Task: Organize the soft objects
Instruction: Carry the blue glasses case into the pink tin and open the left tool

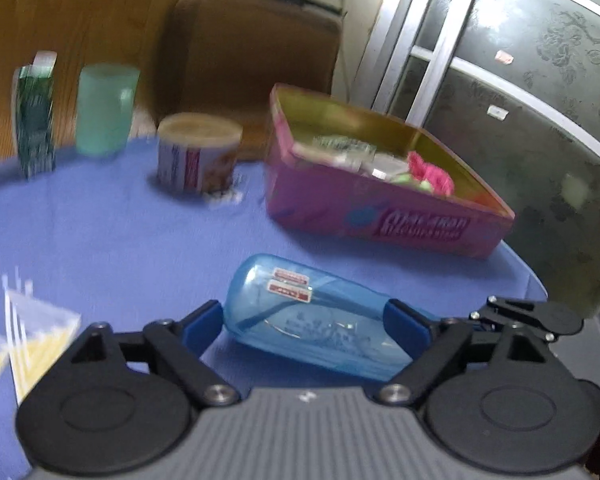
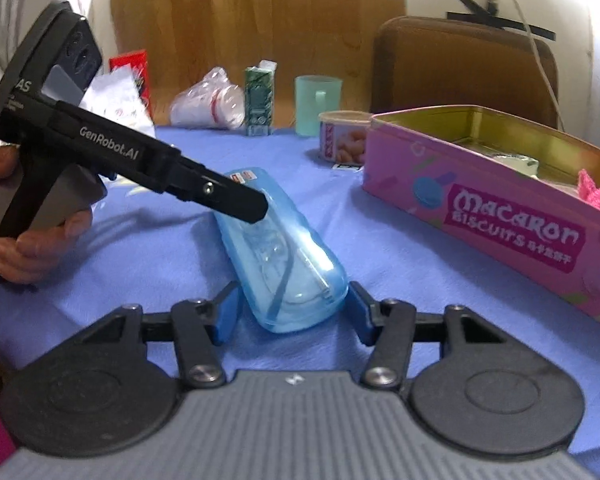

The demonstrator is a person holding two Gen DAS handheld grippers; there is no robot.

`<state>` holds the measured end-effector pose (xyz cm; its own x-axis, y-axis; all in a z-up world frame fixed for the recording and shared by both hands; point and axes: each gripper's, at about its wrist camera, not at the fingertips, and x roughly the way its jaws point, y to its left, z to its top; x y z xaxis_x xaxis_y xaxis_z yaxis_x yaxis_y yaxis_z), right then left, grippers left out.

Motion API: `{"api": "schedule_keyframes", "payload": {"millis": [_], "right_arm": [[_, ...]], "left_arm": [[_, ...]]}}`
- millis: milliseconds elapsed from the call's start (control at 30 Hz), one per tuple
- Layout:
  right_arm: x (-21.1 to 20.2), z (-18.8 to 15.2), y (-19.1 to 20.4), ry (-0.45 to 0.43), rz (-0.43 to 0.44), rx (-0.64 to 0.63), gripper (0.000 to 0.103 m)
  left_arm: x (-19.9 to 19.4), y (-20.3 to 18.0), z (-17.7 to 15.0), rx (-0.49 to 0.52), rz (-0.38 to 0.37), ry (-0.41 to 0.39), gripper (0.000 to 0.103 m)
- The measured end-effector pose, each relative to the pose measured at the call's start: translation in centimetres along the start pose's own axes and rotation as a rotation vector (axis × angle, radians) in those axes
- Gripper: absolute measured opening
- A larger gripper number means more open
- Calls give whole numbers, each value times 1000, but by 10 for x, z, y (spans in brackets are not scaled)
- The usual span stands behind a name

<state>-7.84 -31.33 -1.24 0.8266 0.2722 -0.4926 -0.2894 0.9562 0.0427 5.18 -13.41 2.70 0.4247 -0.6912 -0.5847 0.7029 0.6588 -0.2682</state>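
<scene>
Pink tin (image 2: 500,216) holds pink fluffy thing (image 1: 432,174), perhaps packets.

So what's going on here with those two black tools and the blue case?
A person holds a gripper in each hand. The left gripper and the right gripper both straddle a clear blue case lying on the blue tablecloth; neither clearly pinches it. An open pink biscuit tin nearby holds soft items.

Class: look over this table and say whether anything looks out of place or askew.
The crumpled plastic cups lie tipped over at the table's far edge, beside the upright green carton. The blue case lies slanted on the blue tablecloth. Nothing looks spilled.
</scene>
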Motion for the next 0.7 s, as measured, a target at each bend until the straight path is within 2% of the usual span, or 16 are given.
{"api": "schedule_keyframes", "payload": {"millis": [133,267,367,533,600,667,700], "right_arm": [[-23,13,-14,-102,-45,39,59],[-39,32,-37,-175,-141,47,59],[-43,44,-62,-184,-221,38,59],[-39,53,-118,-135,-259,131,59],[-37,55,-130,-124,-342,134,60],[-33,55,-140,-115,-494,132,60],[-34,54,-144,-120,-524,135,60]], "left_arm": [[0,-23,39,68,-27,-57,87],[20,-53,82,120,-43,-91,87],[51,-74,107,151,-56,-105,87],[111,-90,127,112,-66,-44,87],[128,-93,127,112,-19,-19,88],[134,-96,125,120,10,-12,88],[137,-97,123,122,18,-11,89]]}}
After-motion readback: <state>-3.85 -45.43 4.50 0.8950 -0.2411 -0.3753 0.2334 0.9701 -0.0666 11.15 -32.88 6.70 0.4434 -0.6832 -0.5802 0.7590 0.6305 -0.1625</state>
